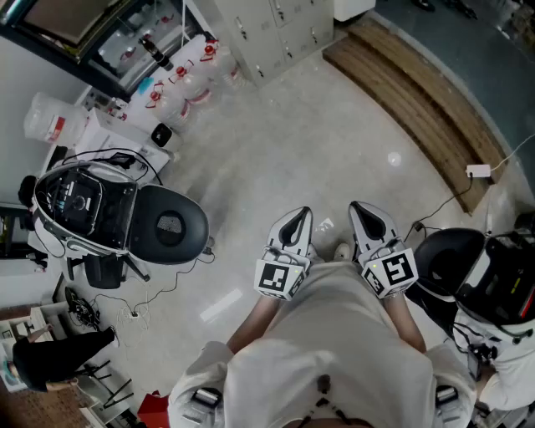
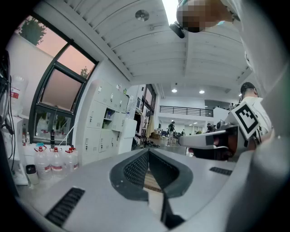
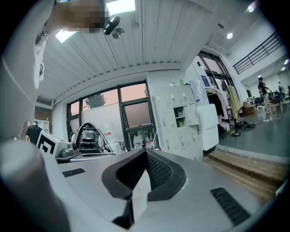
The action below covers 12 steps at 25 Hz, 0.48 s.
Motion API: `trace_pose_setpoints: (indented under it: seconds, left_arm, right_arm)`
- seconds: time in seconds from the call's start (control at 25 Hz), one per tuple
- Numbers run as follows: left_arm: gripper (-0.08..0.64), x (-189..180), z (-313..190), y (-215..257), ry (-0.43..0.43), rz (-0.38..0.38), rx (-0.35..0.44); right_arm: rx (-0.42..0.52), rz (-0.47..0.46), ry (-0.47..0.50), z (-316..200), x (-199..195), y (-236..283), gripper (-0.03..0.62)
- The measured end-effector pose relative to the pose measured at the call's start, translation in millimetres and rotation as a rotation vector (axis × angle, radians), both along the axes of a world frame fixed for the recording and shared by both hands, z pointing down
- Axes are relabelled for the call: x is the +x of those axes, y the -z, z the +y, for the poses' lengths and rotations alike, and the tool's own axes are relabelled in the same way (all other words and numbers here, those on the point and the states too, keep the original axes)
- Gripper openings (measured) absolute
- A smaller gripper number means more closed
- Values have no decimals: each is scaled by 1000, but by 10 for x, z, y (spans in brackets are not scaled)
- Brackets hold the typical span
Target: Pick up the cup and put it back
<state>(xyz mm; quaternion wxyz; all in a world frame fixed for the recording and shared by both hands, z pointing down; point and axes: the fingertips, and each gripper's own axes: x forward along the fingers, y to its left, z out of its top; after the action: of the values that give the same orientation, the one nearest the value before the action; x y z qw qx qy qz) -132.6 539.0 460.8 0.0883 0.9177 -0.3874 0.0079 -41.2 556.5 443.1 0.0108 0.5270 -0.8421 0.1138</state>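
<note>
I cannot see the cup in any view, so I cannot say where it is. I think a cup is light and hard. It may be smooth and slip, and it could tip or crack if squeezed too hard. A good place to hold it would be the side wall, near the middle, with one pad on each side.

The left tongs (image 1: 299,219) are shut tight with nothing in them. The right tongs (image 1: 368,217) are shut tight too, and hold nothing. Both are held up close to the person's chest, side by side, to the right of the black seat (image 1: 170,224).

A machine with wires (image 1: 84,201) sits just left of the black seat. Bottles with red caps (image 1: 180,79) stand on the floor above the seat. Grey lockers (image 1: 276,25) are farther up and to its right. A wood step (image 1: 418,92) runs far to the right of the seat, with a white plug (image 1: 478,170) and cord by it.

No table or shelf for a cup shows. The wires on the floor near the seat could trip feet.
</note>
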Motion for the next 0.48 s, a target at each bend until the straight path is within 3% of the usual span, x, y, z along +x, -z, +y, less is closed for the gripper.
trace_pose_setpoints:
  seconds: [0.2,0.36,0.48]
  left_arm:
    - [9,171,-293,323,9,14,18]
    - [9,212,156,244,16,8,43]
    - [9,187,255,192,27,2,24]
  right_arm:
    - [-8,-17,-46,-257,283,207,25]
    - [4,-28,-49,261,348,51,25]
    - [-15,-38,-39,336,319,6,25]
